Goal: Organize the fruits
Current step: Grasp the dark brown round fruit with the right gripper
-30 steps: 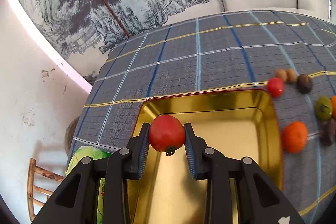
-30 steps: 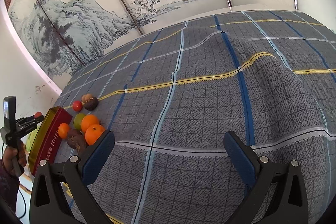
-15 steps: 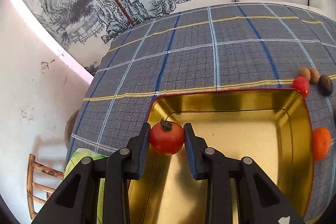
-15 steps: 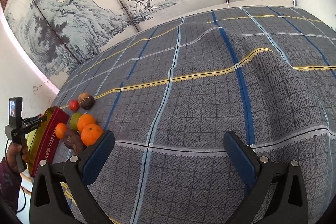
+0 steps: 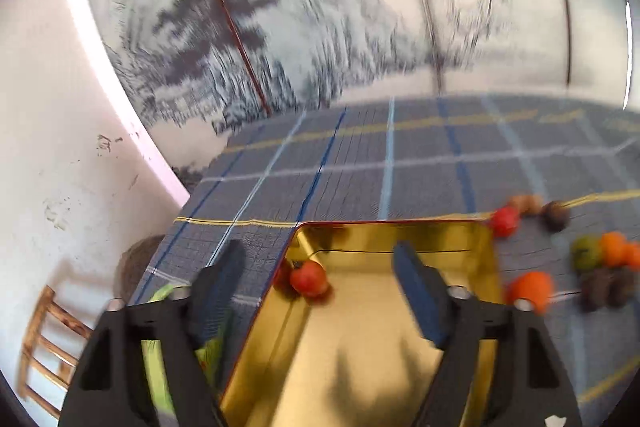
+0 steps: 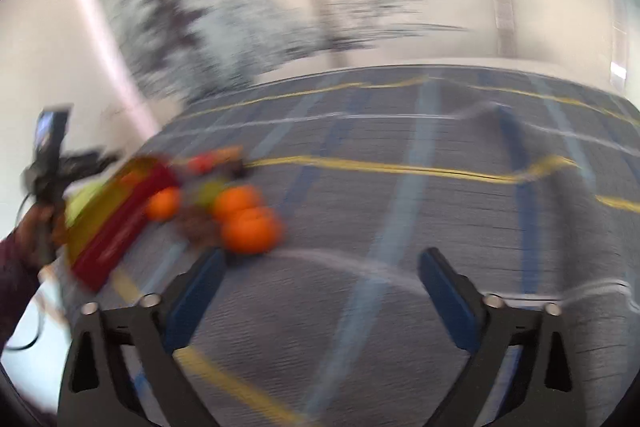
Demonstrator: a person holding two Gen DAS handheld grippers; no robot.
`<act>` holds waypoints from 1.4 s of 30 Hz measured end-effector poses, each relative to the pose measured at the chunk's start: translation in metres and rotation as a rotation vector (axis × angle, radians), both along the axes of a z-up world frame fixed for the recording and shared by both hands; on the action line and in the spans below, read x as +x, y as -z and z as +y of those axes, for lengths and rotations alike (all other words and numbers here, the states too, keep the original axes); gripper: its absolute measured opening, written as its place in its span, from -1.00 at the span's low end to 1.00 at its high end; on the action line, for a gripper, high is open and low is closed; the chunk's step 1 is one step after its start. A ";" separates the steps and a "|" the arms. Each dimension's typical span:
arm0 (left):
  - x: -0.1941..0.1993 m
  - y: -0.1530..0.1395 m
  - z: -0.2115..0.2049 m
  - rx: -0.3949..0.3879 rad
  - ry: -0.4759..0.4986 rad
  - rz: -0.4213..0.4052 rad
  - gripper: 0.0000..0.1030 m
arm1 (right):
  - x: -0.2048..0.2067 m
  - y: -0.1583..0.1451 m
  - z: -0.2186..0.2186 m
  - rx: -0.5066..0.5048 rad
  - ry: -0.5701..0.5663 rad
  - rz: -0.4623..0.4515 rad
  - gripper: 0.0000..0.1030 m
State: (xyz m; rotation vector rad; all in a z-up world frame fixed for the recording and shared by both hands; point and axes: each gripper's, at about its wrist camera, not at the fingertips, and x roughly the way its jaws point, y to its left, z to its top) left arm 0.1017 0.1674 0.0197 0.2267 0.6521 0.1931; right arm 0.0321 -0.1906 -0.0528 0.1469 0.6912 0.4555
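Inside the glossy gold tin (image 5: 400, 327) lies a round red tomato (image 5: 308, 278).

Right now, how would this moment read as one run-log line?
left gripper: jaws just opened, empty | tomato: lying in gold tin | right gripper: open, narrowing, empty | oranges: on cloth

I see bright daylight, but both pictures are smeared, the right one worse. Round edges bend everything, and the gold tin (image 5: 400, 327) shines.
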 end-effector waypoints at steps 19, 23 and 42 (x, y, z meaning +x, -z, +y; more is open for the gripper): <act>-0.126 0.002 -0.031 -0.211 0.019 0.022 0.64 | 0.026 0.020 0.067 -0.012 -0.151 0.100 0.33; -0.126 0.006 -0.034 -0.217 0.029 0.038 0.64 | 0.031 0.019 0.081 -0.106 -0.154 0.070 0.29; -0.157 0.009 -0.023 -0.281 0.017 0.029 0.64 | 0.019 -0.046 0.126 -0.029 -0.314 0.023 -0.18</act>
